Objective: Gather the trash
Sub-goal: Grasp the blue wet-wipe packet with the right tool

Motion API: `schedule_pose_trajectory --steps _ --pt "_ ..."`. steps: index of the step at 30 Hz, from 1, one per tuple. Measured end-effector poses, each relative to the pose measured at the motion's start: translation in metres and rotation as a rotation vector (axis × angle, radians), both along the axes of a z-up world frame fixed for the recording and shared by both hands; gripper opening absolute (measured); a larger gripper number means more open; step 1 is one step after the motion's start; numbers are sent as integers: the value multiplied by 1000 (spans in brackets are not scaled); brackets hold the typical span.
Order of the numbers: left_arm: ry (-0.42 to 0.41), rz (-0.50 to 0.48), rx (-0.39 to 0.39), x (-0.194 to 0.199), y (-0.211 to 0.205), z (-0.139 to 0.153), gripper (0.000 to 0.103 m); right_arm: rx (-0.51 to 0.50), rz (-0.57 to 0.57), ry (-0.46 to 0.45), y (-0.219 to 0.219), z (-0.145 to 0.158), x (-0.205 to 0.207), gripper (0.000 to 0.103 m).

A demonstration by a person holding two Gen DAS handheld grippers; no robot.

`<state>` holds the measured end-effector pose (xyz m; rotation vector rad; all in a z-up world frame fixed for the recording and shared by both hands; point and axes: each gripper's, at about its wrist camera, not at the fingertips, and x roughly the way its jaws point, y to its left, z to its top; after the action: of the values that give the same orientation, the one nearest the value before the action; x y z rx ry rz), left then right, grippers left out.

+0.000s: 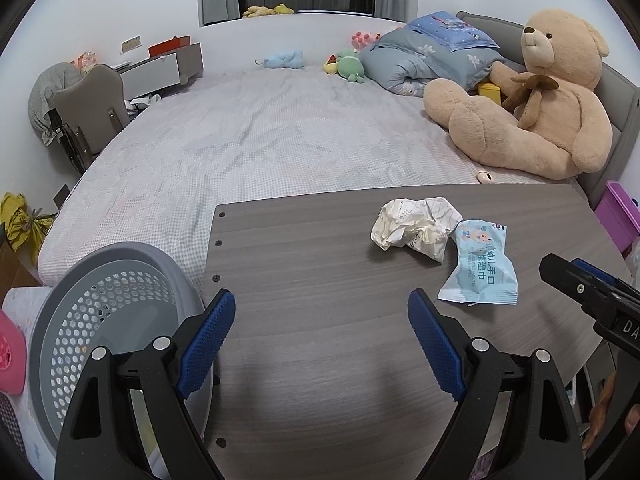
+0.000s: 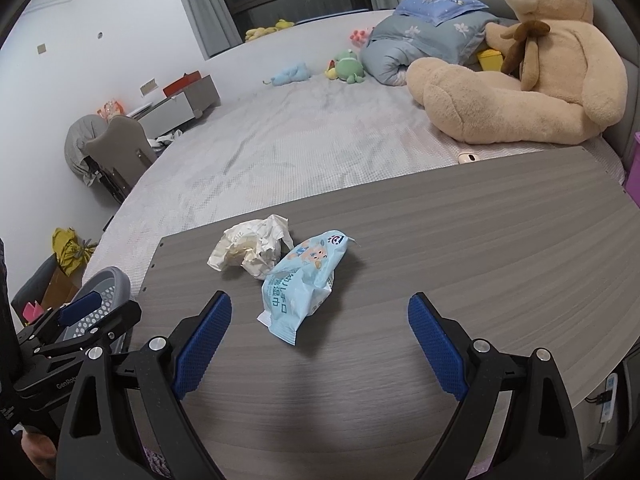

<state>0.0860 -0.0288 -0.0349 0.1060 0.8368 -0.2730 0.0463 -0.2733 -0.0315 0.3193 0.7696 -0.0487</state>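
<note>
Two pieces of trash lie on the grey wood-grain table [image 1: 320, 264] [image 2: 460, 248]: a crumpled white paper [image 1: 414, 228] [image 2: 252, 250] and, touching it, a light blue wet-wipe packet [image 1: 480, 266] [image 2: 300, 284]. My left gripper [image 1: 322, 304] hovers open over the table's left part, well short and left of the trash, nothing between its fingers. My right gripper [image 2: 320, 306] stands open too, and the blue packet lies just beyond its fingertips, nearer the left finger [image 2: 204, 336]. Off the table's left edge a grey perforated basket [image 1: 108, 312] [image 2: 106, 292] stands below.
Behind the table spreads a bed with a grey sheet [image 1: 260, 140], a big tan teddy bear [image 1: 540, 100] [image 2: 540, 68], a folded quilt, pillow and small plush toys. A chair [image 1: 88, 108] and a drawer unit stand at the far left. A purple bin [image 1: 618, 216] sits on the right.
</note>
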Motion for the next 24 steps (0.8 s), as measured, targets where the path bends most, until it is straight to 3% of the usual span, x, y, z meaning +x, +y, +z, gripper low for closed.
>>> schedule_pose_trajectory --steps 18,24 --pt "13 33 -8 6 6 -4 84 16 12 66 11 -19 29 96" --pt "1 39 -7 6 9 -3 84 13 11 129 19 -31 51 96"
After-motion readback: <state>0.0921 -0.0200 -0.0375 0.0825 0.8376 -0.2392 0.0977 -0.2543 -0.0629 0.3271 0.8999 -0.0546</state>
